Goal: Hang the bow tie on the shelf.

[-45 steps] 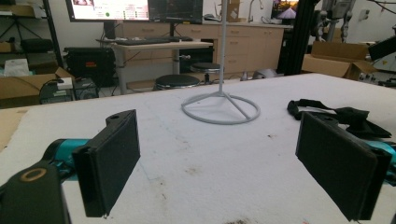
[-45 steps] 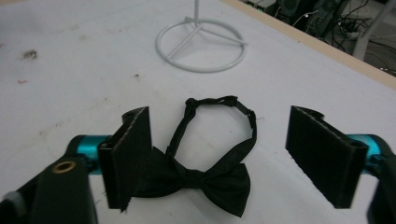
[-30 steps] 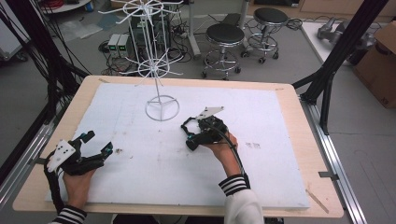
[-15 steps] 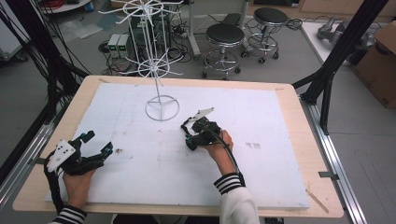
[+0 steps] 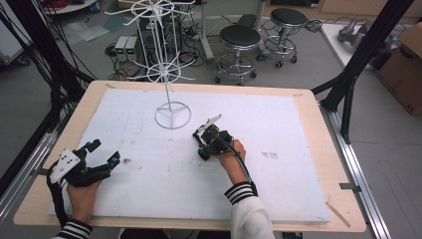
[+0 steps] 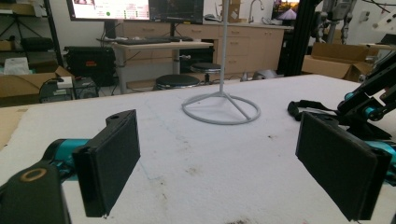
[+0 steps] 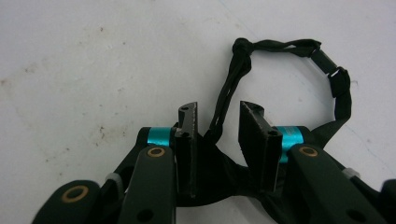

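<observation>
The right gripper [image 7: 218, 122] points down at the white table mat [image 5: 149, 184], its jaws narrowed and just now closing around a black strap loop [image 7: 299, 51] whose cords run between the pads, which do not yet press on it; the loop lies flat on the mat near the table's middle, close to the ring base of a white wire rack [image 5: 172, 115]; at the near left edge, the left gripper [image 5: 103, 152] rests with jaws wide apart, nothing between them.
</observation>
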